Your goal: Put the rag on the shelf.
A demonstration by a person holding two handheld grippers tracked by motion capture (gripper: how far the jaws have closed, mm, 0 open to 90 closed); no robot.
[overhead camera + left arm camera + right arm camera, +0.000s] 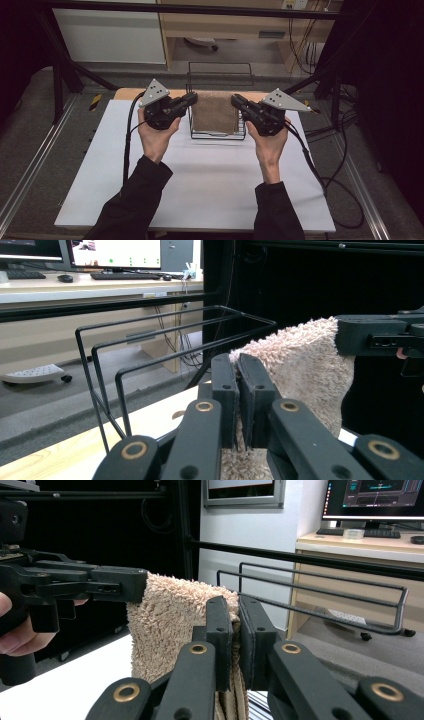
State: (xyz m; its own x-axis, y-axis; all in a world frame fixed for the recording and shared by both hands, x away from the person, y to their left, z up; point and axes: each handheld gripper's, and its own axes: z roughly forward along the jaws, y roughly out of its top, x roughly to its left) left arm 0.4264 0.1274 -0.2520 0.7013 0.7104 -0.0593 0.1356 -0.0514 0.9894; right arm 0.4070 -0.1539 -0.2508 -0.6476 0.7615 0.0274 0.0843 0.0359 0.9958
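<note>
Towel [215,112]: tan, fluffy, held stretched btwn both grippers, lifted over the wire rack [218,75]; lower part hangs down in front of rack's base. Sits toward far edge of desk, approx centred btwn its L and R edges.
L gripper [194,98]: jaws clamped on towel's L upper corner; in left gripper view [239,390] pile is pinched btwn the two black pads, no gap visible.
R gripper [235,100]: jaws clamped on towel's R upper corner; right gripper view [235,630] shows same pinch, cloth bunched btwn pads.
L hand [155,135]: wraps gripper body from below, dark sleeve.
R hand [269,145]: same, mirrored.
Wire rack: black, thin rod loops upright, stands at far edge of desk [200,185].
Desk: white top, wood strip along far edge.
Cables: trail from each gripper, R one [320,175] drops off desk's R edge.
</note>
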